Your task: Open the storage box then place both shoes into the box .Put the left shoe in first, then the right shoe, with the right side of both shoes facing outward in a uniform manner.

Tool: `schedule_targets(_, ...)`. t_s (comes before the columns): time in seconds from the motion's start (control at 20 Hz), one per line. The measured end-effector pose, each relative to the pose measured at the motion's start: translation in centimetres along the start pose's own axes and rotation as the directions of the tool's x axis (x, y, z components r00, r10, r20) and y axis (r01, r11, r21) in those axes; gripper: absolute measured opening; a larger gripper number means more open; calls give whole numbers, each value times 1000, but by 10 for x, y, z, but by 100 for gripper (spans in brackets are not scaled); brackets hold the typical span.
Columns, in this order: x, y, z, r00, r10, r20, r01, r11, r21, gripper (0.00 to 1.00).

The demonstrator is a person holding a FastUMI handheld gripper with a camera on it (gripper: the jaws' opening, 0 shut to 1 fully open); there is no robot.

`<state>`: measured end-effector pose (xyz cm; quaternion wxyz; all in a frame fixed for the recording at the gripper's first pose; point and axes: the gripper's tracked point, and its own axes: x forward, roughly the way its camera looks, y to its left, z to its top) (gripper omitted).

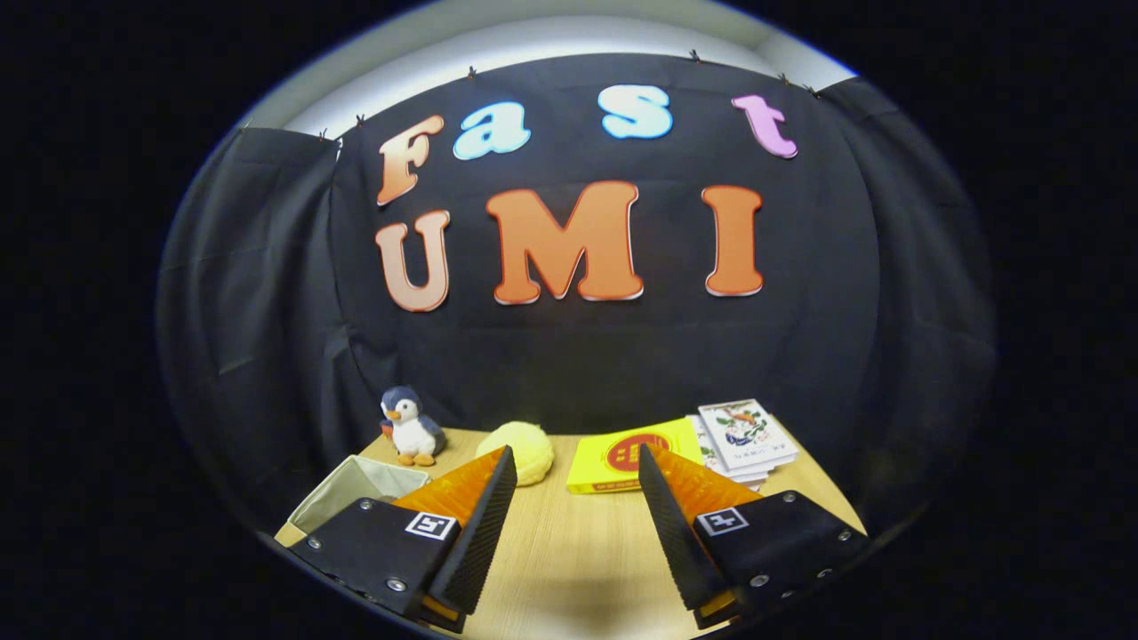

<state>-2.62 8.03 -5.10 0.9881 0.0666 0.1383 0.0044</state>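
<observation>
Gripper [576,467] sits above the table [578,542], fingers spread wide, nothing between them, only bare wood in the gap. Both fingers [484,524] show ribbed black pads on the inner faces, orange bodies behind, and a small square marker on each black mount.

Box [356,489]: light fabric, open on top, at the table's near left corner, just beside and partly behind the left finger. Inside looks pale; contents cannot be made out.

Penguin [411,427]: plush toy, upright, at the back left of the table, just beyond the box and against the black cloth wall.

Yellow lump [524,449]: round and soft-looking, just ahead of the left fingertip and right of the penguin. What it is cannot be told.

Yellow book [618,458]: lies flat with a red round mark on the cover, beyond the gap, its right end hidden by the right fingertip.

Book stack [742,440]: white covers with a printed picture on the top one, back right, touching or just beside the yellow book and beyond the right finger.
</observation>
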Motion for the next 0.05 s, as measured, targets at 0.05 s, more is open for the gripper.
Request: schedule_targets(0.05,-4,-6,11,999,-4,38,5,1000,-12,85)
